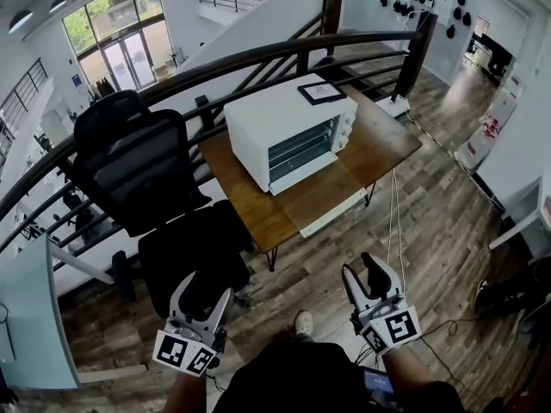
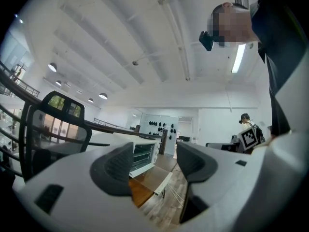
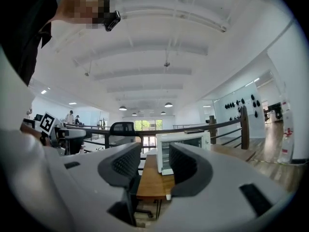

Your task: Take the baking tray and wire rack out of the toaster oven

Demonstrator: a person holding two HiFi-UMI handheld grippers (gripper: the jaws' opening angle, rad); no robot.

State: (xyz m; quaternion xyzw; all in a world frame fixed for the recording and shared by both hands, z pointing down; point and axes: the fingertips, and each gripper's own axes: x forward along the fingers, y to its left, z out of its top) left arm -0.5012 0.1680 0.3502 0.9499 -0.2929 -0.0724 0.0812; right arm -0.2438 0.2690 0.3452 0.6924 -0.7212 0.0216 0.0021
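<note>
A white toaster oven [image 1: 293, 136] stands on a wooden table [image 1: 379, 144], with its glass door facing me and shut. Thin rack lines show behind the glass; I cannot make out a tray. Both grippers are held low over the floor, well short of the table. My left gripper [image 1: 205, 289] is open and empty, and so is my right gripper [image 1: 362, 269]. In the left gripper view the oven [image 2: 142, 153] shows far off between the open jaws [image 2: 154, 161]. The right gripper view shows the oven [image 3: 190, 138] beyond its jaws [image 3: 155, 161].
A black office chair [image 1: 129, 157] stands left of the table. A dark curved railing [image 1: 258, 58] runs behind both. A framed picture [image 1: 321, 91] lies on the oven's top. A white strip [image 1: 331, 213] hangs at the table's near edge, and cables [image 1: 396, 222] drop beside it.
</note>
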